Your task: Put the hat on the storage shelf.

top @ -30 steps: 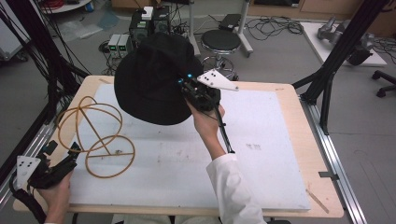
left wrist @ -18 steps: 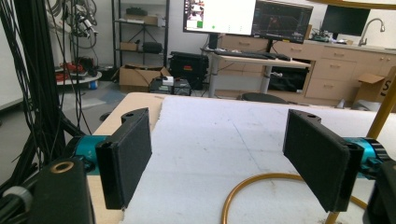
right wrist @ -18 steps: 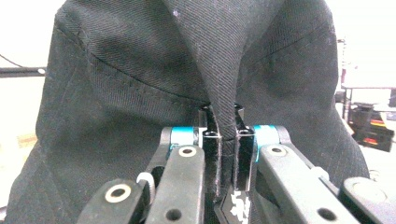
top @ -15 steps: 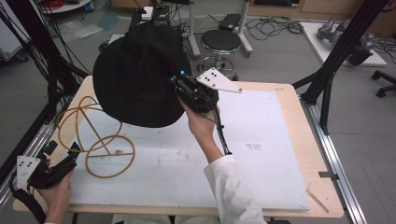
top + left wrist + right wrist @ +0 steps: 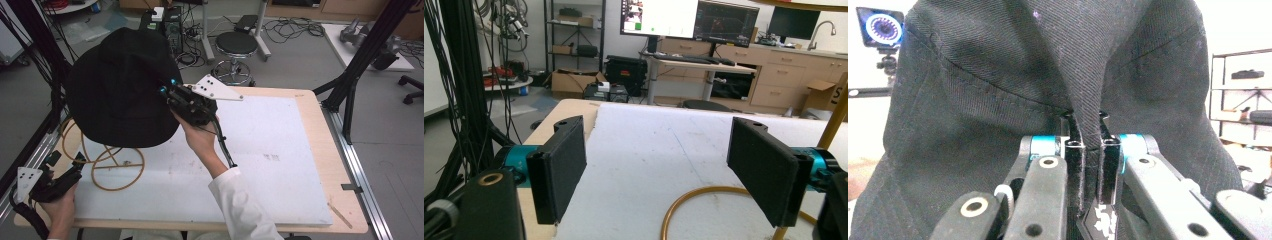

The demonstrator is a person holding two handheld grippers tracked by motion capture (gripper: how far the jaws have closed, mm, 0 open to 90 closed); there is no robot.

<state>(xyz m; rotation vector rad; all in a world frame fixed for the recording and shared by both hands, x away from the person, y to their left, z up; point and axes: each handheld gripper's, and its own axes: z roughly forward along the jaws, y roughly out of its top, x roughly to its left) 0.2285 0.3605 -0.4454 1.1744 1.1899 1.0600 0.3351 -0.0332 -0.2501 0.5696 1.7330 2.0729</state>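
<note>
Your right gripper [image 5: 167,91] pinches the black hat [image 5: 120,87] by its brim, above the wire stand [image 5: 107,160]. Your left gripper [image 5: 65,172] is wide open and holds nothing.

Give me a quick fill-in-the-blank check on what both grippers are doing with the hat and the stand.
1. The right gripper is shut on the black ____.
2. The hat hangs above the yellow wire ____.
3. The left gripper has its jaws ____.
4. The stand rests on the white ____.

Missing words: hat; stand; open; mat
</note>
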